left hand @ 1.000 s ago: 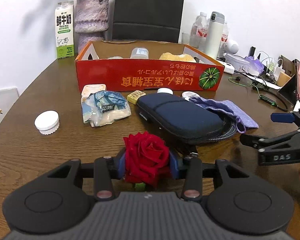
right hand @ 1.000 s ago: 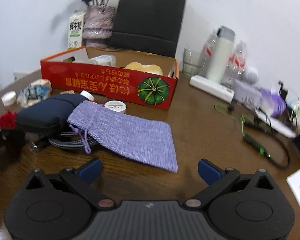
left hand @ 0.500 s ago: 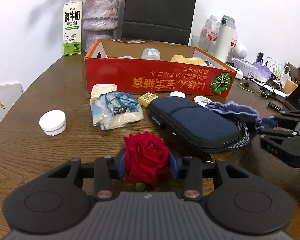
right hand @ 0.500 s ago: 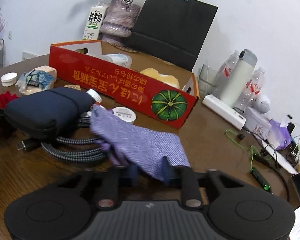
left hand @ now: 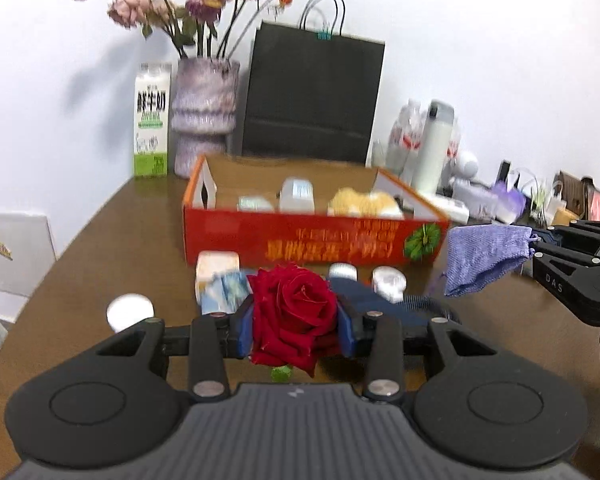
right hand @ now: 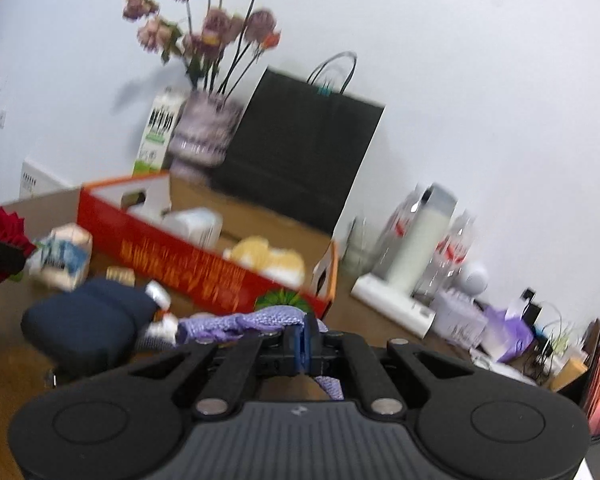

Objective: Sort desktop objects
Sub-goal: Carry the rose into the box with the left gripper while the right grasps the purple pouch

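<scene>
We have the red rose (left hand: 294, 312) pinched between the blue pads of our left gripper (left hand: 296, 330), raised above the table's (left hand: 112, 240) near edge. Our right gripper (right hand: 306, 344) is pressed together on the purple pouch (left hand: 482, 258), which hangs clear of the wood, just beside the right end of the red cardboard box (left hand: 312, 240). The navy case (right hand: 84, 320) lies in front of that box.

light: bright, even | blur: motion smear throughout | edges: fisheye bending, dark corners
</scene>
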Available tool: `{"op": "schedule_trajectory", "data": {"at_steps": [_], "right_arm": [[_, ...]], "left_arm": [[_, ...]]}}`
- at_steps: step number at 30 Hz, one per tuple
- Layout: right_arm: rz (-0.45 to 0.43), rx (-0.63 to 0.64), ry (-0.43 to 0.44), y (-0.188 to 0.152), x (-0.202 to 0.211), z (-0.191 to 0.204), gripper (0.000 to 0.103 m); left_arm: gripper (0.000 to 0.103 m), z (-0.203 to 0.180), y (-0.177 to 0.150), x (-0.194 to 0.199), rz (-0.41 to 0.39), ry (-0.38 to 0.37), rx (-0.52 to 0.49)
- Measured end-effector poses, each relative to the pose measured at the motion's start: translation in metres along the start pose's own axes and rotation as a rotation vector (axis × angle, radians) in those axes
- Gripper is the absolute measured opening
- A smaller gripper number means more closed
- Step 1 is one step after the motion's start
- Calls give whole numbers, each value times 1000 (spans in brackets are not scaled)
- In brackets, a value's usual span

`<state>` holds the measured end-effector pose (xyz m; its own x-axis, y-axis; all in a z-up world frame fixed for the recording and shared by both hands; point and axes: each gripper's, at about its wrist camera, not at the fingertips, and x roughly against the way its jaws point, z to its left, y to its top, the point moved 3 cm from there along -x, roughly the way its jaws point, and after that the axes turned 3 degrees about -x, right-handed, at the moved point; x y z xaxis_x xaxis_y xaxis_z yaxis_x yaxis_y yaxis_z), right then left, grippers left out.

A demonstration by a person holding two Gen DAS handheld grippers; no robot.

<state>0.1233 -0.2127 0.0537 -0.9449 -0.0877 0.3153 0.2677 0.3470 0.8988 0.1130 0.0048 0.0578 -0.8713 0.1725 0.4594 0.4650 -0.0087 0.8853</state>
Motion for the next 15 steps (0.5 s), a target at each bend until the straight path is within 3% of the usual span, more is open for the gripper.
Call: {"op": "schedule_trajectory", "data": {"at_steps": [8,15], "right_arm": [[-104,-42,-14,59,-11,-4,1],[-106,-131,1,90,-65,-7,1]], "left_arm": [[40,6,55,-21,-60,-13,21],[40,18,99,-61,-111,2,82]]}}
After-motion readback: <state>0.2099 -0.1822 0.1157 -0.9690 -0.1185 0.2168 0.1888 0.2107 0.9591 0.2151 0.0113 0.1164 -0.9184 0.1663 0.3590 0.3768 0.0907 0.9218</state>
